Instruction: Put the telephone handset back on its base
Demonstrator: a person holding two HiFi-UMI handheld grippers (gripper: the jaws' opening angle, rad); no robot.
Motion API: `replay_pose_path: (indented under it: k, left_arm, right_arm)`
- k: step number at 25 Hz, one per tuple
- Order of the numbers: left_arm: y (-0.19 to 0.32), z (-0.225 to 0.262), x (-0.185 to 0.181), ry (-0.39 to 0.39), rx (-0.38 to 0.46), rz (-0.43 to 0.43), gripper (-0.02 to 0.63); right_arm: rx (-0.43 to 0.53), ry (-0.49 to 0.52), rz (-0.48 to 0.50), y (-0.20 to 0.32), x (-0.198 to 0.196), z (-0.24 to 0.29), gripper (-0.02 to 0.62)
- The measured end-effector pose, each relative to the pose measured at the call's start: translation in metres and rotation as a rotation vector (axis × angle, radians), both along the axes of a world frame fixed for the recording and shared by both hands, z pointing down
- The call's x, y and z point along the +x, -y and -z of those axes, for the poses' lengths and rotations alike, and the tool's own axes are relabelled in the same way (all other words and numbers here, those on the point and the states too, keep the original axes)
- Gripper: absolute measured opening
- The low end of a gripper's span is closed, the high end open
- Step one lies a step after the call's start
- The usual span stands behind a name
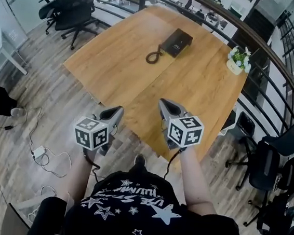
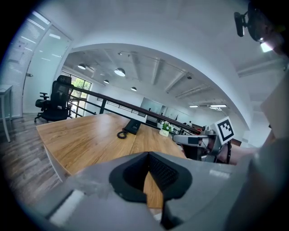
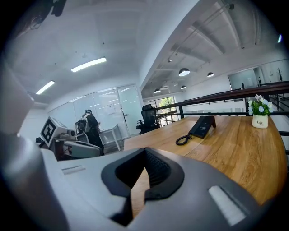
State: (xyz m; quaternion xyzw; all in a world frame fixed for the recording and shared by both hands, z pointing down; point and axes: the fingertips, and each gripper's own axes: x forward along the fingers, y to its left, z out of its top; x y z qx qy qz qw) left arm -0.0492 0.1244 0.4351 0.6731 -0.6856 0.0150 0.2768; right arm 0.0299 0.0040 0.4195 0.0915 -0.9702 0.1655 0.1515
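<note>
**Left hand-held gripper [image 1: 118,110] and right hand-held gripper [image 1: 163,102] clenched on nothing; telephone [image 1: 177,42] far out on the tabletop [image 1: 115,72]**

Black telephone on the far half of the wooden tabletop, well apart from both hand-held grippers. Coiled cord [image 1: 154,56] curled just beside its near-left corner. Handset not separable from the base at this size: one dark block only, in the head view and in both gripper views alike. Small white pot of flowers [image 1: 238,60] near the right edge of the tabletop, well apart from the telephone.

Left hand-held gripper at the near-left edge of the tabletop, partly over the plank floor [image 1: 39,103], jaws pressed together and empty. In the left gripper view, dark pads [image 2: 165,173] meeting at the tip, only wood grain visible through the opening behind them.

Right hand-held gripper above the near corner of the tabletop, likewise squeezed closed with nothing held. In the right gripper view, pads [image 3: 156,170] together at the tip, telephone and cord small in the distance beyond.

Side by side, both pointed toward the telephone, each with a marker cube at its rear: left [image 1: 91,133], right [image 1: 186,130].

Black office chair [image 1: 70,4] beyond the far-left corner of the tabletop. Curved dark railing [image 1: 220,18] behind the far edge. White power strip [image 1: 39,152] with trailing cables on the floor at left.
</note>
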Motion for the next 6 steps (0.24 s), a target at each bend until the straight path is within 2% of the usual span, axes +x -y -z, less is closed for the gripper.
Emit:
replay_pose_path:
  k: [6]
  left_arm:
    - [-0.056,0.016,0.011,0.008,0.005,0.019,0.003]
  right_arm:
    - [0.063,-0.025,0.038,-0.05,0.003,0.014,0.0]
